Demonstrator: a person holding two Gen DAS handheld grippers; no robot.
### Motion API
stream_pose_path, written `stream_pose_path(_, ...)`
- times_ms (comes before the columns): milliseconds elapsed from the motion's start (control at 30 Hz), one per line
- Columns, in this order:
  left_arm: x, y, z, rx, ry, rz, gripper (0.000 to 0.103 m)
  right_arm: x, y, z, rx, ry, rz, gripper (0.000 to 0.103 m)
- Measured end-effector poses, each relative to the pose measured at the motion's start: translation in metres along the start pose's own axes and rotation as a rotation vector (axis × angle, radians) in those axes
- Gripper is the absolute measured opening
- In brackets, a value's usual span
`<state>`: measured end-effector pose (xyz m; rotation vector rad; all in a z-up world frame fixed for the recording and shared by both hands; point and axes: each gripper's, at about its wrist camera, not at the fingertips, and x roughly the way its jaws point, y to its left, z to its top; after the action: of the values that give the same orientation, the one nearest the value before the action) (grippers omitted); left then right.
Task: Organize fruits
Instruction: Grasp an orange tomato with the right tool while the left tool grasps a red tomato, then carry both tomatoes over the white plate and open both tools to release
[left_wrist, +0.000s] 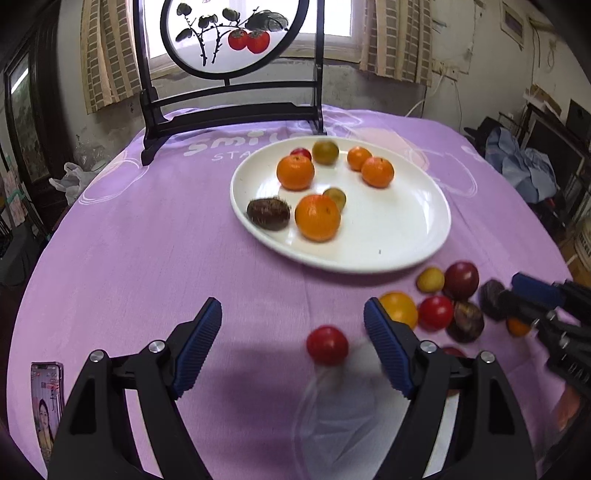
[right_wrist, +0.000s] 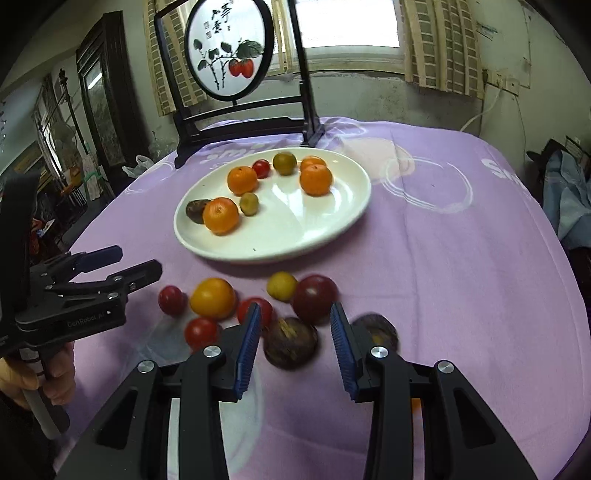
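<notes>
left gripper spread, lined up on loose red tomato | right gripper spread around dark fruit | white plate collects sorted fruit

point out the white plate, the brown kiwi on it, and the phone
white plate (left_wrist: 388, 236), left wrist view, bare part of its inner surface
brown kiwi (left_wrist: 268, 214), left wrist view, middle of its fuzzy skin
phone (left_wrist: 47, 402), left wrist view, middle of its lit screen
</notes>
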<state>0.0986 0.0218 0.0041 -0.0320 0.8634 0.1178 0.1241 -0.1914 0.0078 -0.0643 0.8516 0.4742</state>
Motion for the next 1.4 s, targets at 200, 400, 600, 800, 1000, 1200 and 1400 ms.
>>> stream_pose_path(200, 0.006, 0.002, -0.023, 0.022, 0.058, 0.006, 0.077, -0.009, -0.024, -0.021, -0.025, 0.033, -0.113, 0.044)
stream_pose_path(400, 0.007, 0.003, -0.032, 0.036, 0.076, 0.003, 0.077, -0.015, -0.034, -0.037, -0.040, 0.044, -0.169, 0.046)
stream_pose_path(600, 0.019, 0.001, -0.032, 0.043, 0.102, 0.006, 0.077, -0.005, -0.044, -0.042, -0.028, 0.068, -0.197, 0.048)
stream_pose_path(800, 0.036, -0.003, -0.025, 0.029, 0.116, -0.031, 0.066, 0.024, -0.045, -0.041, -0.024, 0.113, -0.196, 0.039)
stream_pose_path(1000, 0.038, -0.013, -0.019, 0.049, 0.096, -0.087, 0.031, 0.020, -0.046, -0.043, 0.000, 0.104, -0.181, 0.039)
stream_pose_path(1200, 0.023, -0.009, -0.018, 0.029, 0.072, -0.114, 0.030, 0.006, -0.043, -0.042, 0.011, 0.067, -0.162, 0.039)
stream_pose_path(1400, -0.018, -0.012, 0.007, 0.044, -0.020, -0.150, 0.030, -0.024, -0.024, -0.020, -0.013, -0.025, -0.087, 0.039)
